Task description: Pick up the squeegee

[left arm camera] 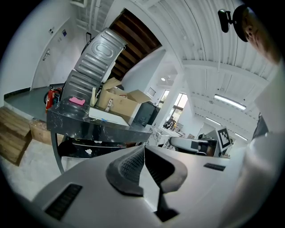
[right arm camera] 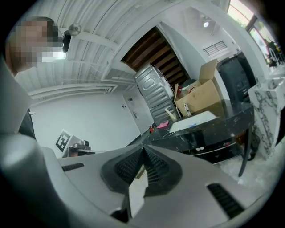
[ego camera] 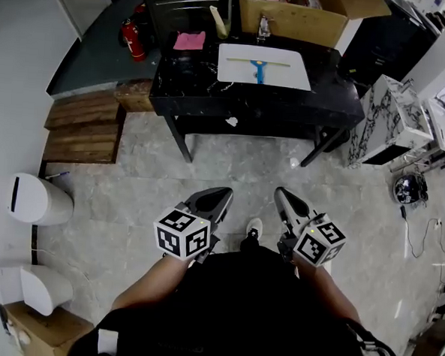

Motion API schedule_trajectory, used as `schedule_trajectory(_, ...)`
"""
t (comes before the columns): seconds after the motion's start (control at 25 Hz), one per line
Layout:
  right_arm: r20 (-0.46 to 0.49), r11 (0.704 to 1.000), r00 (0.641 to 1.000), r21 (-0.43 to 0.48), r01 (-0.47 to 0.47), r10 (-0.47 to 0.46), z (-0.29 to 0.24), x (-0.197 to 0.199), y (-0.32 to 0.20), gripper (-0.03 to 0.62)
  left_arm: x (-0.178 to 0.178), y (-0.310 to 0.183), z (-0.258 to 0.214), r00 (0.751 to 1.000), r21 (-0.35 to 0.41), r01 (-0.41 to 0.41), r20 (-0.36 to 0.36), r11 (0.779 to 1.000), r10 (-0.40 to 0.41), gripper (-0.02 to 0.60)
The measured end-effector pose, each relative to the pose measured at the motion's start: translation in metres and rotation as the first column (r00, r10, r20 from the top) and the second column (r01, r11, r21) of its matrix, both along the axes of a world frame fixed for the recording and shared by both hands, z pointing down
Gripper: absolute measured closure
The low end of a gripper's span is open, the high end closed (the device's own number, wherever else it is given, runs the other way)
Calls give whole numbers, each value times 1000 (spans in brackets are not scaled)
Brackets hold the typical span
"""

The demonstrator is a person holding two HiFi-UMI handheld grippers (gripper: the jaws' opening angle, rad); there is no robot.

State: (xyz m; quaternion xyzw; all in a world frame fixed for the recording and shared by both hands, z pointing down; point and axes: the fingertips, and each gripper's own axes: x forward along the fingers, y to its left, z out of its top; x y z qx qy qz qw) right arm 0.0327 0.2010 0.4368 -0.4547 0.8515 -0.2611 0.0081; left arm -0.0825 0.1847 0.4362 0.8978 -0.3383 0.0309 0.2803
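Fingers [left arm camera: 129,167] of your L gripper [left arm camera: 143,149] are pressed together at the tips, nothing between them. It sits low in the head view [ego camera: 222,191], at approx 7 o'clock from the squeegee, pointing toward the table. Same for your R gripper [right arm camera: 143,152]: pads closed on each other, empty. It's just beside the L one in the head view [ego camera: 281,191], w/ your shoe [ego camera: 255,228] on the floor between them.

Going L to R in the head view:
- White bin [ego camera: 37,200] at 9 o'clock from the L gripper, by the wall.
- Wooden steps [ego camera: 83,127] at approx 10 o'clock.
- Red fire extinguisher [ego camera: 133,40] on the floor off the table's L end.
- Black table [ego camera: 212,98] stands well apart from both grippers, at 12 o'clock.
- Pink cloth [ego camera: 189,40] lies on its far L part.
- Squeegee [ego camera: 257,69], blue handle, lies flat on a white sheet [ego camera: 289,76] at the tabletop's middle. It's untouched, at approx 4 o'clock from the cloth.
- Cardboard box [ego camera: 292,20] behind the sheet, at 12 o'clock from the squeegee.
- Marble-look cabinet [ego camera: 388,120] at 3 o'clock from the table.
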Motion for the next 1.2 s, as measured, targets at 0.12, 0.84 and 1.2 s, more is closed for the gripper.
schedule_trajectory(0.12,25,1000,1000,-9,6,-6,2,12,-19,585,13,-20,3,1000,-18,8,4,1000,-8,565)
schedule_trajectory(0.84,46,1000,999,-8,4,-4,-1,103,-114,585,98,-122,-11,999,8,27,40,1000,-27,565)
schedule_trajectory(1.2,46,999,998,3,53,-53,1,144,-143,585,144,-153,-15,997,27,48,60,998,-49,565)
